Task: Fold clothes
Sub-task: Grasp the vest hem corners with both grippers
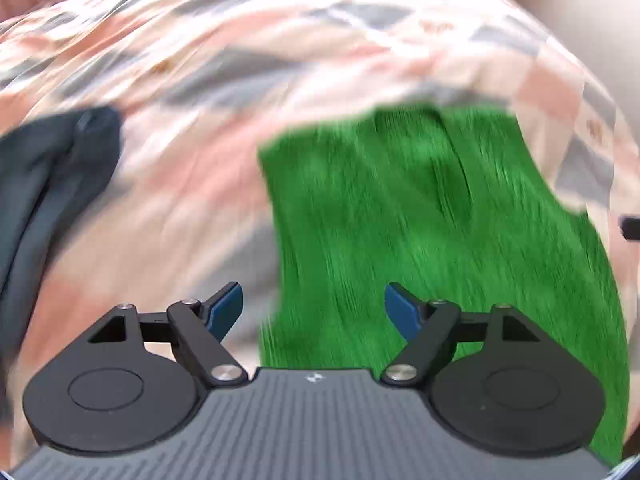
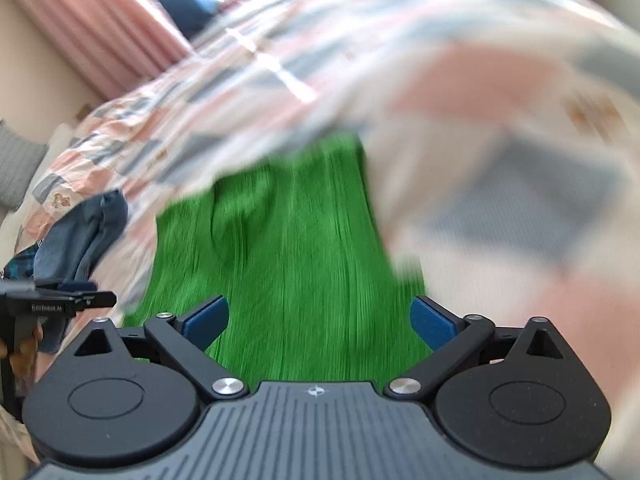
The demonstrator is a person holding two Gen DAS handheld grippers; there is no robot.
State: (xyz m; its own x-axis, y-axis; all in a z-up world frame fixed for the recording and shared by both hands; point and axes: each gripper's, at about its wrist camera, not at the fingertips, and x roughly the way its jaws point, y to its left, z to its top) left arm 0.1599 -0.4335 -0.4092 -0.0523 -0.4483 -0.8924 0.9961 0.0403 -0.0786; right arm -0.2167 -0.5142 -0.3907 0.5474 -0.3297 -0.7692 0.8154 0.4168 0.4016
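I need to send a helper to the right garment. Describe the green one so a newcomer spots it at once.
Start from the bed, covered by a pink, grey and white patchwork quilt. Spread flat on it, just ahead of both open grippers, lies the bright green ribbed cloth. The only other garments nearby are a dark blue-grey heap to its left; nothing else is green.

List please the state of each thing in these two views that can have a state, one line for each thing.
left tool: open, holds nothing.
right tool: open, holds nothing, over the green garment.
green garment: spread out on the bedcover, not held.
dark blue garment: crumpled in a heap, to the left of the green one.
patchwork bedcover: wrinkled, lies under both garments.
pink curtain: hangs closed in pleats.
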